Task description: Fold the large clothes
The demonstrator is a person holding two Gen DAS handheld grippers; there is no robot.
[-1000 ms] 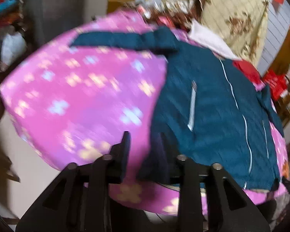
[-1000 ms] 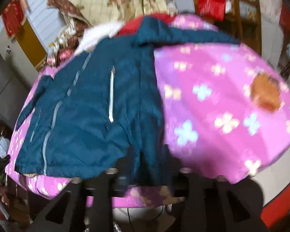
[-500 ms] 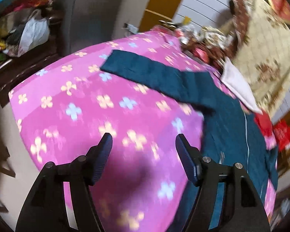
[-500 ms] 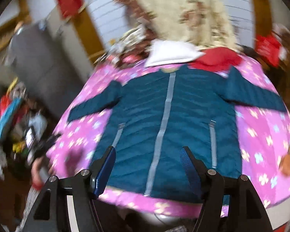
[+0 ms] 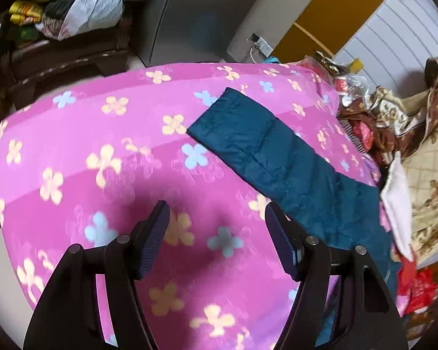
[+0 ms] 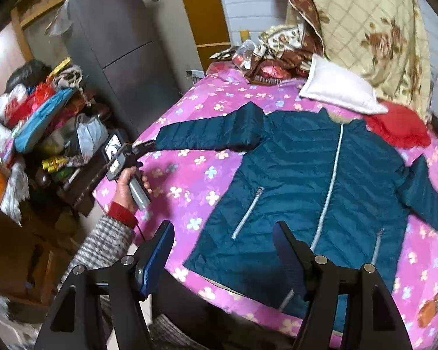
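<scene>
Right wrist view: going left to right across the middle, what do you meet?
Cluttered shelf → hand holding the left gripper → outstretched jacket sleeve → jacket's front zipper → other sleeve.

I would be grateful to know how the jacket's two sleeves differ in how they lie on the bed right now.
The sleeve near the left gripper stretches straight out sideways, level with the shoulder, while the sleeve on the other side slants down toward the hem. The first sleeve's cuff shows, close to the left gripper; the other sleeve's cuff runs out of the picture. Both are the same teal quilted fabric and lie flat on the pink flowered bedspread.
</scene>
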